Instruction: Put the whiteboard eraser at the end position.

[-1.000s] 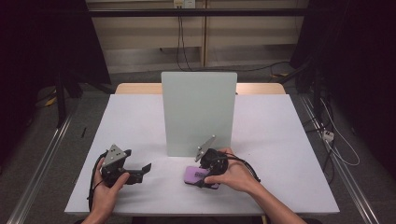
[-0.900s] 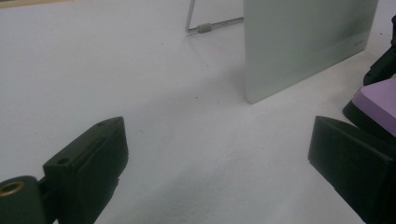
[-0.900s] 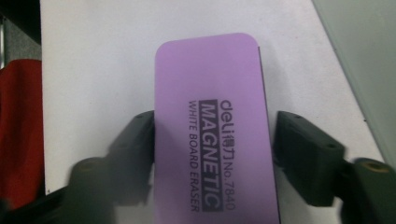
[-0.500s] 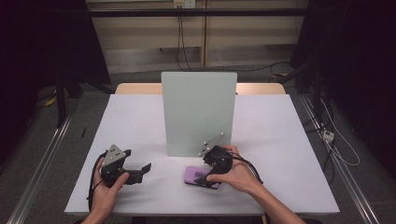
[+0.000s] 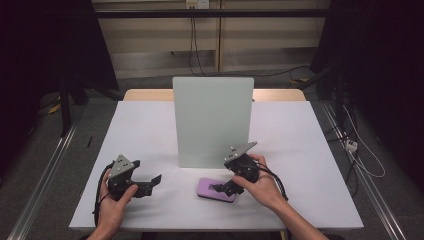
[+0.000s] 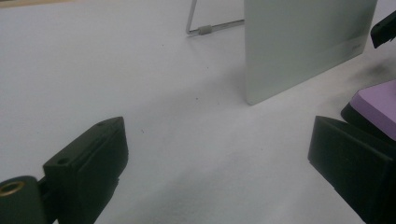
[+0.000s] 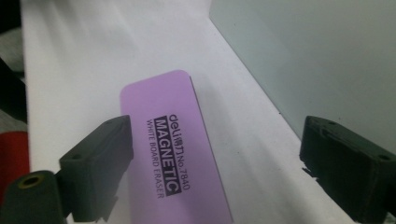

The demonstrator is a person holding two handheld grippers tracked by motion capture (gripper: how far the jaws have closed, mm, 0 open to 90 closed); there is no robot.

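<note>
A purple magnetic whiteboard eraser (image 5: 215,190) lies flat on the white table (image 5: 150,130), just in front of an upright pale green whiteboard (image 5: 212,120). My right gripper (image 5: 221,188) hovers over the eraser's right end. Its jaws have just been opening and now stand wide. In the right gripper view the eraser (image 7: 173,154) lies below and between the jaws with its label up, no pad pressing on it, and the board (image 7: 317,60) rises to the right. My left gripper (image 5: 150,182) rests open at the front left. Its view shows the eraser (image 6: 376,105) and the board (image 6: 303,42).
The board leans on a wire stand (image 6: 205,29) behind it. The table's front edge runs close under both hands. A wooden edge (image 5: 280,94) shows behind the table. Cables (image 5: 360,155) lie on the floor to the right.
The right gripper's jaws opened and let go of the eraser, and the hand drew a little to the right. The eraser now lies flat on the table. The left hand stayed still.
</note>
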